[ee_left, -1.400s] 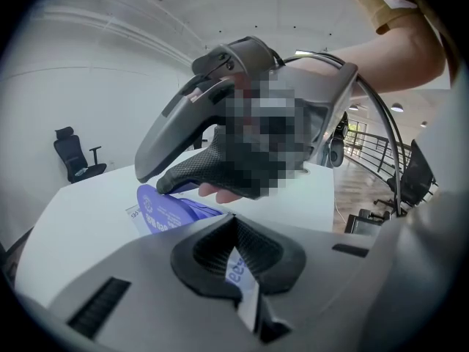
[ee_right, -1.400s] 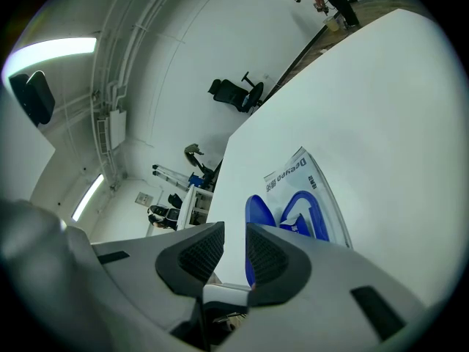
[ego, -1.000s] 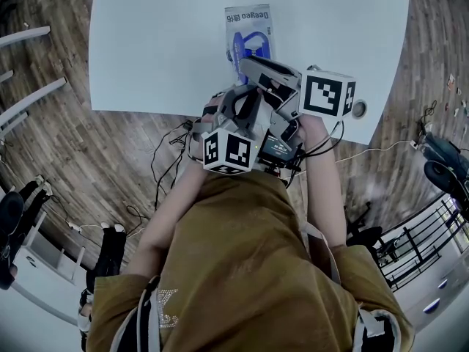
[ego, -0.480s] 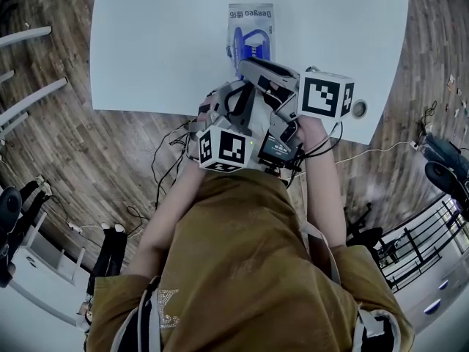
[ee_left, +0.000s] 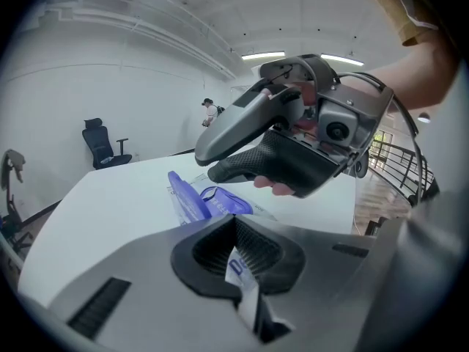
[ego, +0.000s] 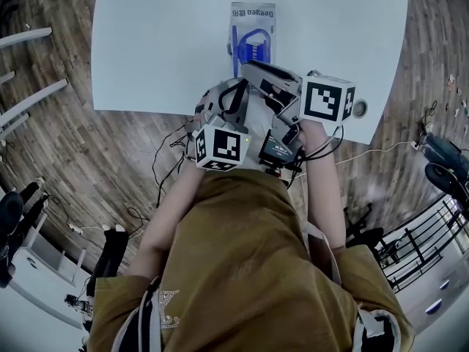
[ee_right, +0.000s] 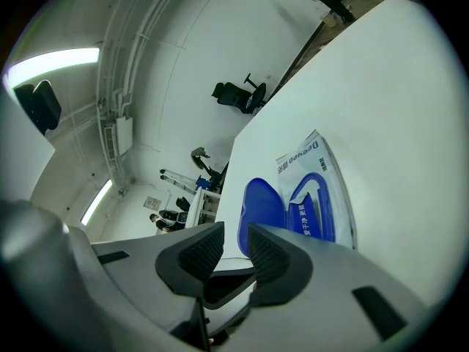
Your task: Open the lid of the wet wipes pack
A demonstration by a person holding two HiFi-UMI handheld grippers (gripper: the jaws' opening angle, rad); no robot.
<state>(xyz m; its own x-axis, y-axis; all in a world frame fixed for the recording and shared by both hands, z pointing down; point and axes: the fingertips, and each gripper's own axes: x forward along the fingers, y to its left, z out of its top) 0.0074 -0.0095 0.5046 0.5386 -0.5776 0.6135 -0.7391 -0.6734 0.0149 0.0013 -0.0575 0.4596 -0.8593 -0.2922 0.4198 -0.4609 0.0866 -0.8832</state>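
Note:
The wet wipes pack [ego: 252, 22] lies flat in the middle of the white table [ego: 146, 42]. Its blue lid [ee_right: 262, 215] stands flipped up beside the opening, also seen in the left gripper view as the raised lid [ee_left: 183, 196]. Both grippers hover over the table's near edge, short of the pack. My left gripper [ee_left: 238, 251] is shut on a small white strip with blue print [ee_left: 236, 270]. My right gripper [ee_right: 234, 249] points at the pack with its jaws a little apart and nothing between them. Its grey body [ee_left: 293, 145] crosses in front of the left gripper.
A round hole [ego: 358, 108] sits in the table's near right corner. Cables [ego: 168, 160] trail over the wooden floor below the table edge. An office chair [ee_left: 102, 141] stands beyond the table's far end, and a railing [ee_left: 399, 160] is on the right.
Both grippers have shifted only slightly; the left one has drifted a little to the left. The pack lies where it was, with its lid up.

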